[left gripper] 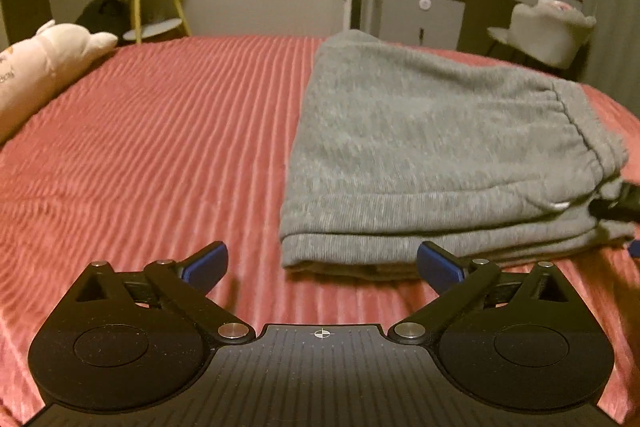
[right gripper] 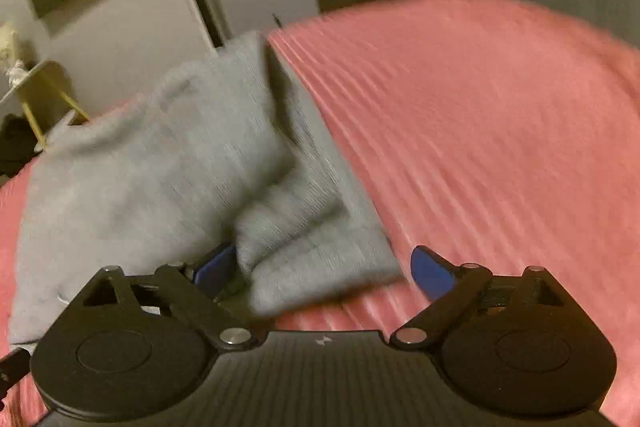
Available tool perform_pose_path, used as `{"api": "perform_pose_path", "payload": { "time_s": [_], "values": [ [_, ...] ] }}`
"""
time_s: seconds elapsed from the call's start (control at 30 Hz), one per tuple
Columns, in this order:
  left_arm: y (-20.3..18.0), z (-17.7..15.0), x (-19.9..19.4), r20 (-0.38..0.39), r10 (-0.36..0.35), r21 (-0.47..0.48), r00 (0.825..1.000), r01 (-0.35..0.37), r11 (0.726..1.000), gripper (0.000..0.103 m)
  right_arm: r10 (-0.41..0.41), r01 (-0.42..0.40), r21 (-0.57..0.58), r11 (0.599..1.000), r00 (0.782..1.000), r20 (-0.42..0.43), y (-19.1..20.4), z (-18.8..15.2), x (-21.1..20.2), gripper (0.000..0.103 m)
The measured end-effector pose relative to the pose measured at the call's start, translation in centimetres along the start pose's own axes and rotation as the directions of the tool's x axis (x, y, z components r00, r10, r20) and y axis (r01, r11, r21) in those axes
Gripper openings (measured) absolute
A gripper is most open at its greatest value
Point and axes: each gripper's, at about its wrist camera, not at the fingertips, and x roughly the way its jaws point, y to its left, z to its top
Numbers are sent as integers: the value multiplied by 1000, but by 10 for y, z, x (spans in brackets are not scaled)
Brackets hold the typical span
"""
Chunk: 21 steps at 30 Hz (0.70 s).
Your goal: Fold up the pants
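While the grey pants (left gripper: 440, 163) lie folded in a stacked bundle on the red ribbed bedspread (left gripper: 160, 147), both grippers hang over the bed with jaws spread wide, gripping nothing. Left gripper (left gripper: 322, 263) sits just short of the bundle's near edge. Right gripper (right gripper: 324, 269) has a folded corner between its open fingers, pads clear.

We see dim, warm indoor light; fisheye bends the corners dark. Right wrist view motion-blurred, worst on the bed (right gripper: 480, 131); left view sharper.
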Motion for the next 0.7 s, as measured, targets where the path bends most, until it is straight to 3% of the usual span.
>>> {"api": "perform_pose_path", "payload": {
  "time_s": [0.1, 0.2, 0.3, 0.37, 0.47, 0.57, 0.7],
  "values": [
    [-4, 3, 3, -2, 22, 25, 1000, -22, 999, 103, -7, 7, -8, 1000, 1000, 17, 0, 6, -16, 99],
    [-11, 2, 0, 27, 44, 70, 999, -46, 996, 103, -48, 51, -88, 995, 998, 35, 9, -2, -39, 99],
    [-13, 2, -6, 31, -30, 98, 999, 27, 995, 103, -98, 93, -184, 979, 995, -21, 24, -15, -49, 99],
    [-13, 2, -9, 19, -89, 98, 996, 87, 991, 103, -86, 75, -255, 964, 996, -29, 36, -22, -67, 99],
    [-14, 2, -11, 1, -70, 121, 998, 69, 990, 103, -42, 47, -350, 936, 999, 24, 55, -31, -77, 99],
    [-11, 3, -8, -19, -43, 108, 999, 45, 993, 103, -27, 21, -410, 912, 1000, -9, 73, -41, -70, 99],
    [-5, 5, -2, -63, -73, 51, 995, 76, 996, 103, -42, 25, -475, 880, 999, -25, 87, -49, -58, 99]
  ]
}}
